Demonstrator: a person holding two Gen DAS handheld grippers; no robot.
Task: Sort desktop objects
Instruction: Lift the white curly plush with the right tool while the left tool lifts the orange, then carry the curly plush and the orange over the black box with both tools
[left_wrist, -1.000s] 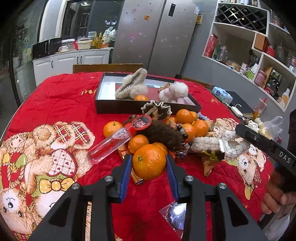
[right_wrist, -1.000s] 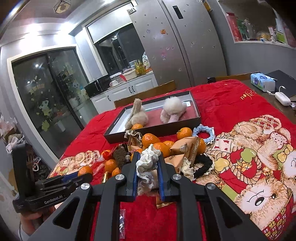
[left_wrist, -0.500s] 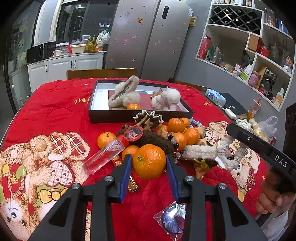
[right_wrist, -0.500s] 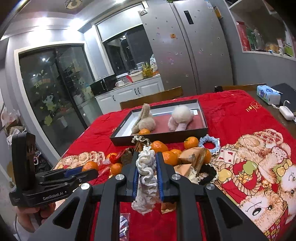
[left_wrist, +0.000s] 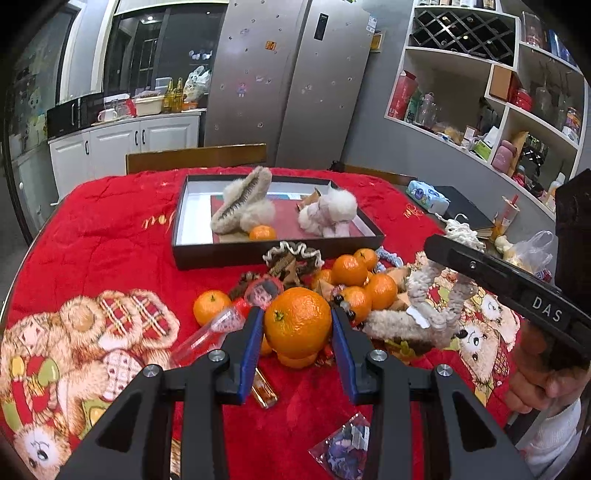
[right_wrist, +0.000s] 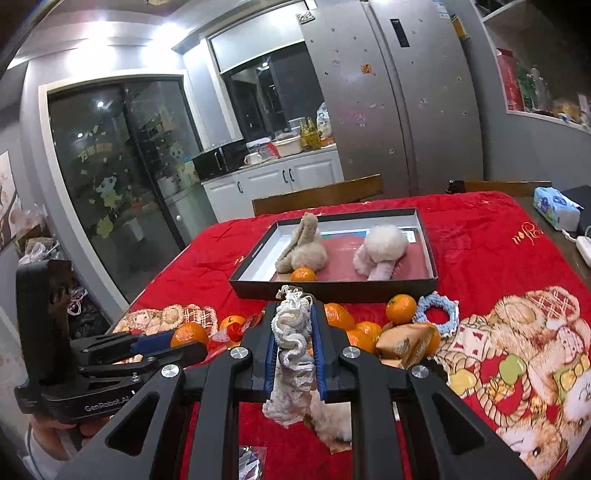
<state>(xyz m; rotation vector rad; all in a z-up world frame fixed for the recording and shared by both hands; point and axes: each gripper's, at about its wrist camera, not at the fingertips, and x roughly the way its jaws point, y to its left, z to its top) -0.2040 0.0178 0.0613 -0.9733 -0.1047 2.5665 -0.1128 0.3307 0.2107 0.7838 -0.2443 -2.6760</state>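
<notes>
My left gripper (left_wrist: 297, 328) clamps orange (left_wrist: 297, 322); right gripper (right_wrist: 294, 343) pinches cream scrunchie (right_wrist: 290, 354), apparently trailing fluffy piece. Risk: round fruit slipping, dangling cloth snagging before tray (right_wrist: 334, 290).

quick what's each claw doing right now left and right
Left claw: closed on the big orange, lifted above the pile.
Right claw: closed on the cream knitted scrunchie, which dangles below.
</notes>
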